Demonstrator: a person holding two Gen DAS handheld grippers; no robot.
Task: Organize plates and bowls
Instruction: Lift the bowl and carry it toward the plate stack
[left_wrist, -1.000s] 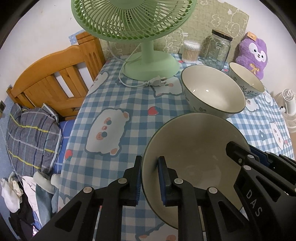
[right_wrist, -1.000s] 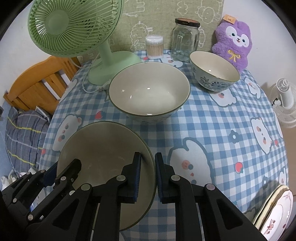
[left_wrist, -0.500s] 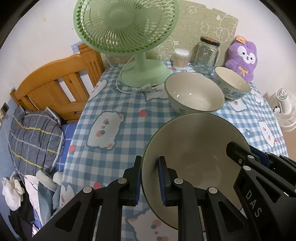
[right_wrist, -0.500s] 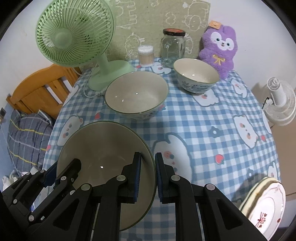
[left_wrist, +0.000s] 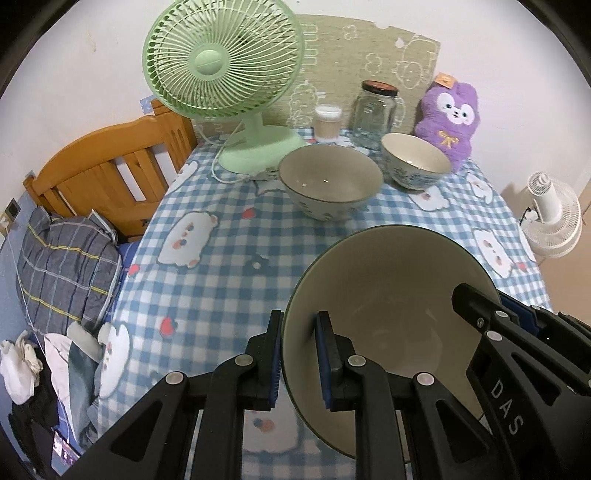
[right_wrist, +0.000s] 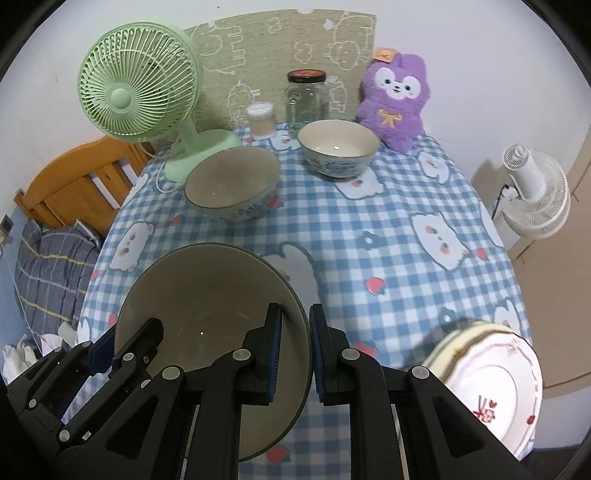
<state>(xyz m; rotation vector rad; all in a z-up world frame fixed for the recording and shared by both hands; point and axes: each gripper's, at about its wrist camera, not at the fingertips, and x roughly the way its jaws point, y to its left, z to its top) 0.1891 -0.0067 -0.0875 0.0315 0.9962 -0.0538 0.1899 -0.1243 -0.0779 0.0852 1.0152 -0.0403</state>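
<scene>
Both tongs pinched opposite rims of the big bowl (left_wrist: 388, 314): the left tongs (left_wrist: 298, 360) at its left edge, the right tongs (right_wrist: 293, 356) at its right, low in both frames above the table (right_wrist: 369, 221). Uneven pulling could probably tilt it or slip a thin rim free. Compared with earlier, the plate stack (right_wrist: 487, 387) showed more, the far bowls smaller.

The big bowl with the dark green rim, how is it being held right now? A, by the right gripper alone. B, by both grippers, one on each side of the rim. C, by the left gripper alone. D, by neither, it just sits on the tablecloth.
B: the left gripper pinches one side of the big bowl's rim, and the right gripper pinches the opposite side.
</scene>
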